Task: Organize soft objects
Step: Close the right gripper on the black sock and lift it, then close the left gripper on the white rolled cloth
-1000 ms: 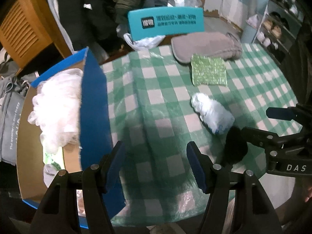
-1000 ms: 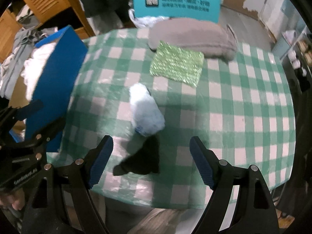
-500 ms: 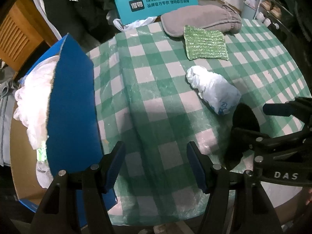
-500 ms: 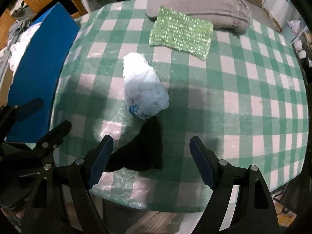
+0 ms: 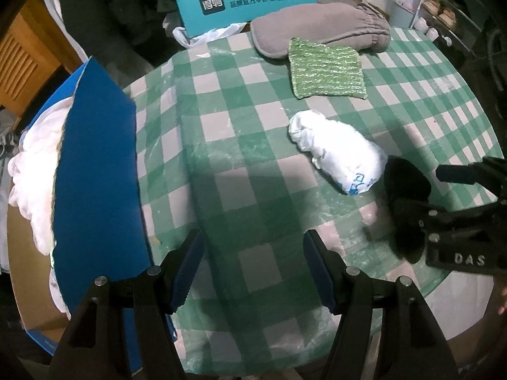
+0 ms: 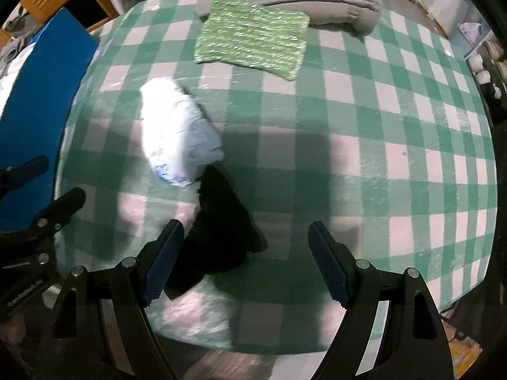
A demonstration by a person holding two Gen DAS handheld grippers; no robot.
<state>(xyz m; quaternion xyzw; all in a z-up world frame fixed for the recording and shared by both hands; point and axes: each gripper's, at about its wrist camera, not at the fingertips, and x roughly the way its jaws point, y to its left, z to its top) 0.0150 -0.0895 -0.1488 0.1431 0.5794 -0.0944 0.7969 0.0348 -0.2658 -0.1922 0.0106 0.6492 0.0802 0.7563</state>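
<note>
On the green-and-white checked table (image 5: 247, 126) lie a crumpled white plastic bag (image 5: 339, 155), a black soft piece (image 6: 221, 221), a green knitted cloth (image 5: 326, 68) and a grey padded pouch (image 5: 320, 30). My right gripper (image 6: 245, 262) is open and points down over the black piece. The piece lies between the fingers, nearer the left one, and no pad presses on it. My left gripper (image 5: 253, 266) is open over bare cloth near the table's front edge, with nothing between its fingers.
Left of the table stands a cardboard box with a raised blue flap (image 5: 98, 183) and white fluffy stuff (image 5: 35, 171) inside. A teal chair back (image 5: 247, 0) rises behind the table. Shelves (image 5: 443, 15) stand at the far right.
Both grippers have sunk toward the table, so everything looks larger. The black piece now lies between the right gripper's fingers. Neither gripper's opening has changed.
</note>
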